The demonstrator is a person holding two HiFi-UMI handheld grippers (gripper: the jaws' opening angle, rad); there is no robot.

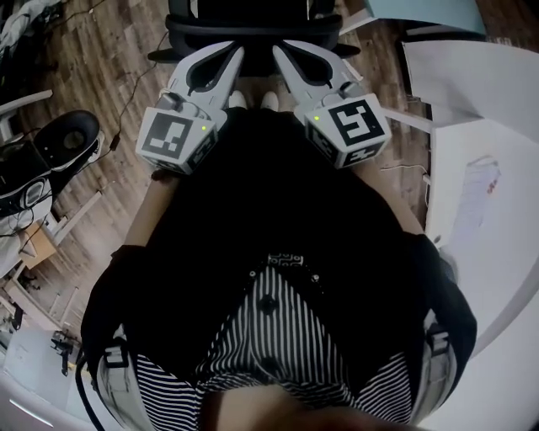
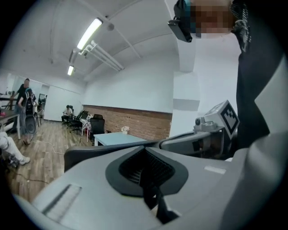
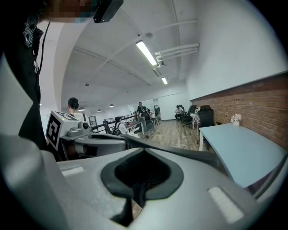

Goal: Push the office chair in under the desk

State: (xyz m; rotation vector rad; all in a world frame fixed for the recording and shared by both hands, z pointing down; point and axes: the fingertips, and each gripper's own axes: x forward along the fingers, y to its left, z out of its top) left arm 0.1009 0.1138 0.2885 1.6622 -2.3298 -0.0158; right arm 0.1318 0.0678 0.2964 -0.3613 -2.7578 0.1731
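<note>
Just ahead of the shut, empty jaws of left gripper point(image 1: 237, 52) and right gripper point(image 1: 282, 47) sits the chair point(image 1: 253, 29) back; push looks under way, chair apparently not yet under the desk point(image 1: 438, 13).

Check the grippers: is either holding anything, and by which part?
Nothing is held. The left gripper and the right gripper both have their fingers shut together with nothing between them, pointing at the office chair.

Office chair point(image 1: 253, 28) runs off the top edge.
</note>
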